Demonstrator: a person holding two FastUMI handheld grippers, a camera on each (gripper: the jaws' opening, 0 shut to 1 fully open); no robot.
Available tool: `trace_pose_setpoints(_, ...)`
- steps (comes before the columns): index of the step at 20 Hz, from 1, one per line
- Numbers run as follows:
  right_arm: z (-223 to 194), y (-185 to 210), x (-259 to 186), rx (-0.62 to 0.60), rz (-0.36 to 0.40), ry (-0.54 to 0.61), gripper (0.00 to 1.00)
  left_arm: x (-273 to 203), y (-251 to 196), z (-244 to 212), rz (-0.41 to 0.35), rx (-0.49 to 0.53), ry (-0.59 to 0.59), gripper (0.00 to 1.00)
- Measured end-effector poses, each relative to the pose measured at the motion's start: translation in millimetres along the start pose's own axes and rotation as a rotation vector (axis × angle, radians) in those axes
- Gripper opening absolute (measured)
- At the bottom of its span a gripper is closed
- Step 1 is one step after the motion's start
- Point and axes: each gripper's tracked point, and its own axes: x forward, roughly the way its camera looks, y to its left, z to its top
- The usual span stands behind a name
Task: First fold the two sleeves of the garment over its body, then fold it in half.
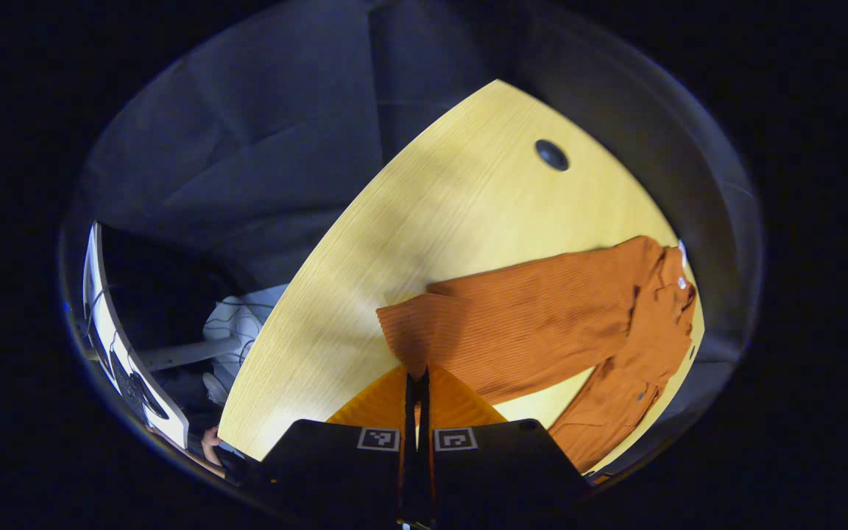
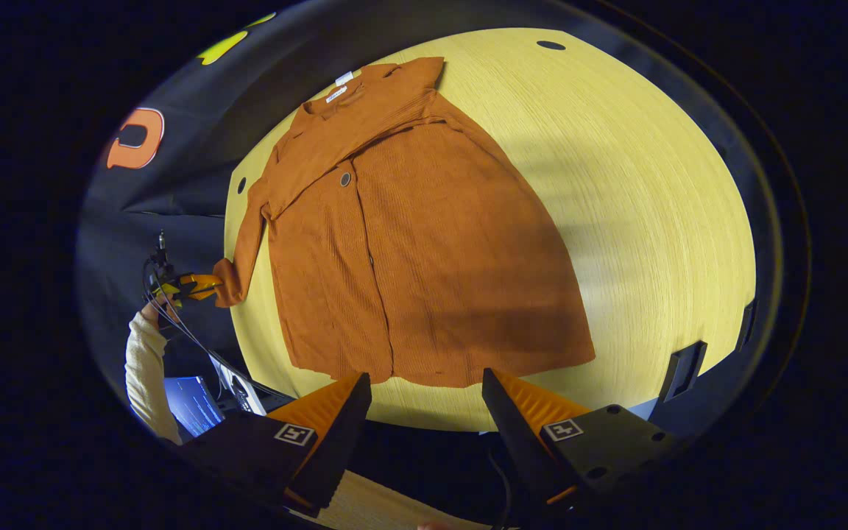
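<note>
Garment (image 2: 409, 243): flat on surface (image 2: 652, 191), ahead of right gripper (image 2: 424, 401), fingers apart, holding nothing. Left gripper (image 1: 417, 397): fingers clamped on sleeve cuff (image 2: 227, 287), held out sideways. Step judged: sleeve fold. Next: carry cuff across body.

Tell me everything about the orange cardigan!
The cardigan is rust orange ribbed knit, lying flat and face up on the yellow wooden table. It opens down the front, with one dark button and a white label at the collar. One sleeve is folded across the chest. The left gripper is shut on the other sleeve's cuff, at the table's edge.
</note>
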Motion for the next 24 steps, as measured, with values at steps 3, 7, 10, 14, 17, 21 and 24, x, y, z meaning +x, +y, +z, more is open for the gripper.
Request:
trace_pose_setpoints(3,12.9,-11.2,-7.9,-0.03,0.008,-0.051,0.96,-40.0,-46.2,23.2,-0.035,0.052,-0.049,0.03)
trace_pose_setpoints(7,20.8,-33.8,-15.7,-0.049,0.025,-0.058,0.96,-81.2,-114.8,31.5,-0.085,0.165,-0.072,0.03)
trace_pose_setpoints(10,28.6,-50.6,-25.2,-0.026,0.046,-0.078,0.96,-96.4,-163.3,22.2,-0.084,0.264,-0.069,0.03)
trace_pose_setpoints(14,43.5,-81.2,-32.6,0.029,0.064,-0.1,0.96,-96.3,-240.6,3.3,-0.096,0.364,-0.069,0.03)
trace_pose_setpoints(17,52.8,-103.0,-40.0,0.076,0.086,-0.112,0.96,-100.0,-314.1,-7.7,-0.152,0.414,-0.083,0.03)
trace_pose_setpoints(21,53.8,-136.7,-42.2,0.138,0.098,-0.104,0.96,-80.1,-381.7,-39.1,-0.142,0.514,-0.046,0.03)
trace_pose_setpoints(24,50.5,-160.5,-42.8,0.184,0.104,-0.099,0.96,-77.4,-448.2,-67.1,-0.203,0.524,-0.01,0.03)
